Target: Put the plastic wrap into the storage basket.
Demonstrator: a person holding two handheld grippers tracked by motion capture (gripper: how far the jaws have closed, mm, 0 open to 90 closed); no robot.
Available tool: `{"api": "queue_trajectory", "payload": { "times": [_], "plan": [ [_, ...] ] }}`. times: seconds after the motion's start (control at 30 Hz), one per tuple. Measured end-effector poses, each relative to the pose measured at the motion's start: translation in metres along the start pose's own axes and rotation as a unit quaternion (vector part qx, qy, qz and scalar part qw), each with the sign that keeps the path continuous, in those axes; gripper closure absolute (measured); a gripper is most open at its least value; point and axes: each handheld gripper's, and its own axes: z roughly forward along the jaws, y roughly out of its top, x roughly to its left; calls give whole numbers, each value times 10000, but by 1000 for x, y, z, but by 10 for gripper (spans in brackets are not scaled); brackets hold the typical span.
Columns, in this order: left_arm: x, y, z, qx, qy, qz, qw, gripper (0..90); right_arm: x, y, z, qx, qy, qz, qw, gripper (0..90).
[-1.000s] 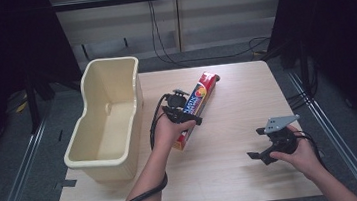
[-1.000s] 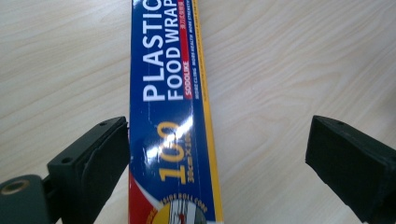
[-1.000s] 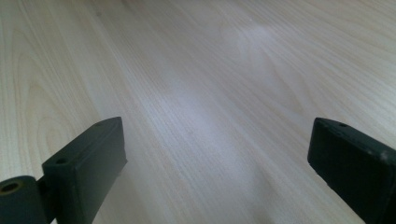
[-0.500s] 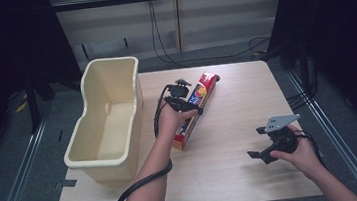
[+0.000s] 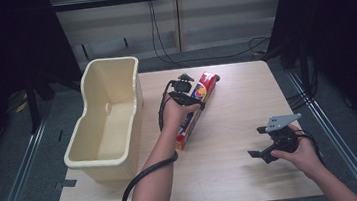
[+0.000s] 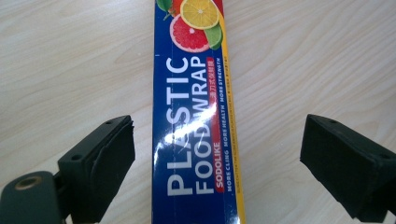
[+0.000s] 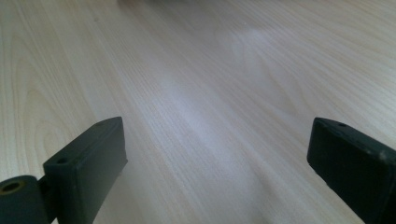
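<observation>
Cream bin (image 5: pixel 110 120) on my tabletop (image 5: pixel 247 103) has nothing inside. Plastic wrap box (image 6: pixel 194 140) lies between my left hand-held gripper (image 6: pixel 217 158) jaws, which have just been closing but stay apart, not touching it.

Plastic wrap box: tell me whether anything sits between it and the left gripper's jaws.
Nothing visible does. In the left gripper view the plastic wrap box lies flat on the table between the left gripper jaws, which have just been closing, with bare wood showing in the gap on each side; the pads do not yet press on it.

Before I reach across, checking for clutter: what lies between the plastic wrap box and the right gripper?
Bare table between box and right gripper, high view.
</observation>
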Motion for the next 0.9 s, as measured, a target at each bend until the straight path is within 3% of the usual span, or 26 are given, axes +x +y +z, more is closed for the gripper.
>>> {"api": "queue_trajectory", "payload": {
  "times": [0.27, 0.43, 0.47, 0.9],
  "plan": [
    [4, 4, 8, 50, 106, -11, 9999, 135, -1, 0, 0, -30, 25, 12, 10000, 43],
    [5, 4, 13, 19, 0, -111, 9999, 148, -1, 0, 0, -40, 13, 8, 10000, 44],
    [5, 4, 14, 84, 106, -73, 9999, 151, -1, 0, -1, -37, -10, 17, 10000, 44],
    [6, 3, 24, 125, 270, 29, 9996, 217, -2, 0, -2, -63, 3, 6, 10000, 45]
  ]
}}
